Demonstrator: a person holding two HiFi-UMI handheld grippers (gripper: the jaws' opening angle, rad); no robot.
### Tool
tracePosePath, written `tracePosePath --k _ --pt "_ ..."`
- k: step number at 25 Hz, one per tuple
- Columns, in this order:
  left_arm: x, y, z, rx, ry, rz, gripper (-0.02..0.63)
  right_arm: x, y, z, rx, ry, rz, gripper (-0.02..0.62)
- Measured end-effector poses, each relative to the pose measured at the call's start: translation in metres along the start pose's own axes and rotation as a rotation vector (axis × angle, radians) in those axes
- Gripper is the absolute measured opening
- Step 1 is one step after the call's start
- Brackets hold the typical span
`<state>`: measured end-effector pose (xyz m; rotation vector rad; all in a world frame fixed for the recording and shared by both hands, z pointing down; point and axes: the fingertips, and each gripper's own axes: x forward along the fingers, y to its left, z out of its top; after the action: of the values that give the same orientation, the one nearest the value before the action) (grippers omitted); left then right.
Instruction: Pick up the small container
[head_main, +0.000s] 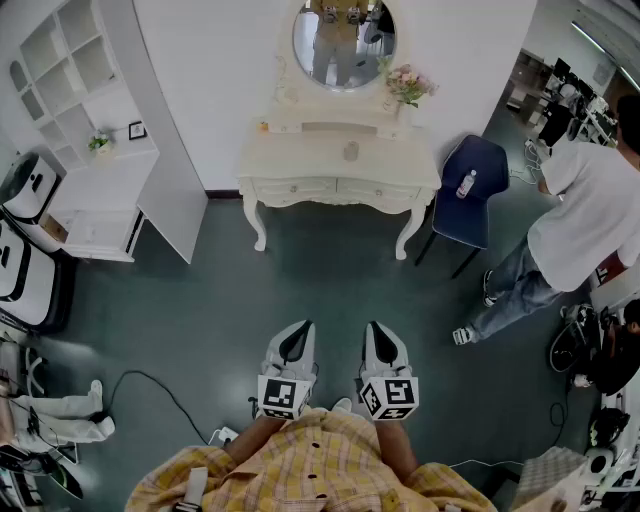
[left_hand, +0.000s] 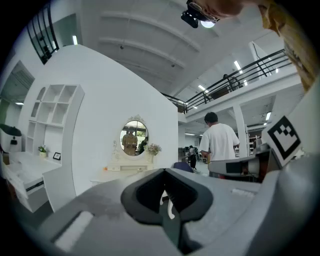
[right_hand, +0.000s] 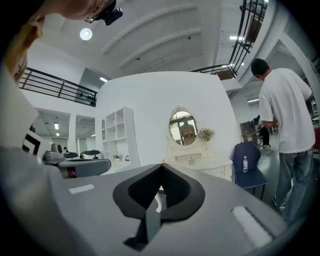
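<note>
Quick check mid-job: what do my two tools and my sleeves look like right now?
The left tool and right tool match: light grey, tapered shells with dark padding lining the inner faces. Each carries a white cube printed with black square markers at its rear. The person wears a yellow plaid shirt.

Two tongs are sitting at six o'clock: left tongs (head_main: 298, 335) and right tongs (head_main: 378, 335). One surface (head_main: 300, 160) is standing at twelve o'clock, carrying one small container (head_main: 351, 150) and one bunch of flowers (head_main: 405, 85). One mirror (head_main: 343, 40) is hanging above. One blue chair (head_main: 480, 158) is holding one bottle (head_main: 466, 184) at two o'clock.
</note>
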<state>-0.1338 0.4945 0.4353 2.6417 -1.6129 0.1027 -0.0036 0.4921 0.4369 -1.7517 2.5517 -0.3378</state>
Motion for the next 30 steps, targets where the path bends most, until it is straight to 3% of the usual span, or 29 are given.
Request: tracePosePath --k 10,16,23,30 --pt "0.029 -0.048 -0.003 -0.020 -0.004 0.042 -0.002 -0.009 -0.043 0.014 -0.023 -0.020 0.065 -0.009" --pt "0.041 -0.070 -0.015 0.009 0.037 0.017 -0.002 -0.010 -0.066 0.007 0.018 -0.015 0.067 -0.009" --pt "0.084 -0.057 -0.026 -0.015 0.046 0.004 -0.002 0.025 -0.087 0.005 0.013 0.002 0.056 -0.009" --pt "0.162 -0.017 -0.027 -0.043 0.024 0.004 -0.002 0.106 -0.114 0.014 -0.004 0.001 0.080 -0.008"
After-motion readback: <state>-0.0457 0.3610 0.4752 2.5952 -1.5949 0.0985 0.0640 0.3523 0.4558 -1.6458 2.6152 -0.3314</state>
